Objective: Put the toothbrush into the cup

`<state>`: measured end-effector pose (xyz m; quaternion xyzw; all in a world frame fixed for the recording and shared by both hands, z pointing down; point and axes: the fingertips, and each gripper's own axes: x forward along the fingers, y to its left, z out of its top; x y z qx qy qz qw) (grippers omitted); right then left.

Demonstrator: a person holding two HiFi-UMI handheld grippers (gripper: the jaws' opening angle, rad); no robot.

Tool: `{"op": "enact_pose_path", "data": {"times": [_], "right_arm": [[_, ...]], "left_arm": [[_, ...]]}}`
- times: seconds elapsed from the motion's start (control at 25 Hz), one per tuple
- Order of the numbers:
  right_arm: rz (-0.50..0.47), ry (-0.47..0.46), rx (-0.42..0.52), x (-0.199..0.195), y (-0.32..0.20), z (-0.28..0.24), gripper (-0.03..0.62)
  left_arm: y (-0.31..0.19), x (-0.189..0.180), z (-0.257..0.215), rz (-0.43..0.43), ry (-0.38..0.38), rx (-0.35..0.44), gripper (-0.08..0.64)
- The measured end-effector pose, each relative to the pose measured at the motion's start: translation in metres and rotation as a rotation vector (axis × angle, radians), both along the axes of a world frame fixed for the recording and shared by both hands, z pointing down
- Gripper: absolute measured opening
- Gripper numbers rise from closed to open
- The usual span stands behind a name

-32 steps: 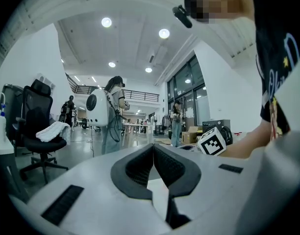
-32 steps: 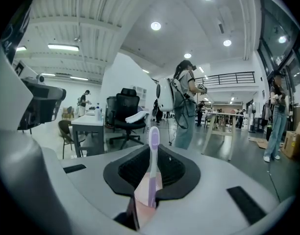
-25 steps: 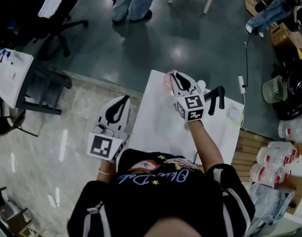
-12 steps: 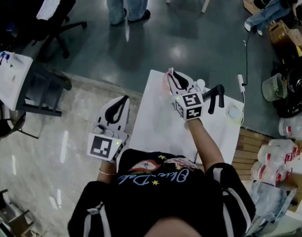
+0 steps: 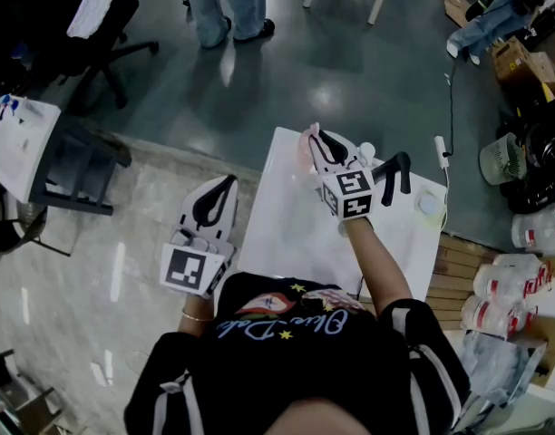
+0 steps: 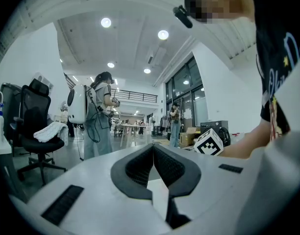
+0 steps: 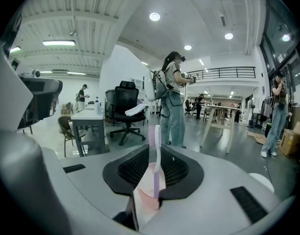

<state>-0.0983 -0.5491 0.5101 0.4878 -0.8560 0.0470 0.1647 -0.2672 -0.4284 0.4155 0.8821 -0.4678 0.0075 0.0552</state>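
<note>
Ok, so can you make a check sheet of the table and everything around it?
Surface: white table, mostly bare.
Job's things: purple toothbrush upright above the pink plastic cup; whether its end is inside, cannot tell.
Clutter: black curved stand; white round lid.
Grippers: right gripper closed on the brush; left gripper closed, empty, off the table's left side.
Cables: thin dark cable on the floor beyond the table.
Surroundings: black office chair; standing person.

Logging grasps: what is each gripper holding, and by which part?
The right gripper pinches the toothbrush by its handle, bristle head sticking out beyond the jaws. The left gripper holds nothing.
</note>
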Motion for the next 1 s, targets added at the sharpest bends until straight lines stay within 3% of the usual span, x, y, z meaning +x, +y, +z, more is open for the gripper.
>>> {"op": "enact_pose_path", "data": {"times": [0.52,1.0], "right_arm": [[0.024,-0.017,0.005,0.004,0.009,-0.007,0.051],[0.068,-0.111,0.058,0.012,0.044,-0.043,0.011]], "left_arm": [[0.006,-0.002,-0.003,0.006,0.000,0.014,0.003],[0.012,0.004,-0.009,0.044,0.009,0.023,0.003]]}}
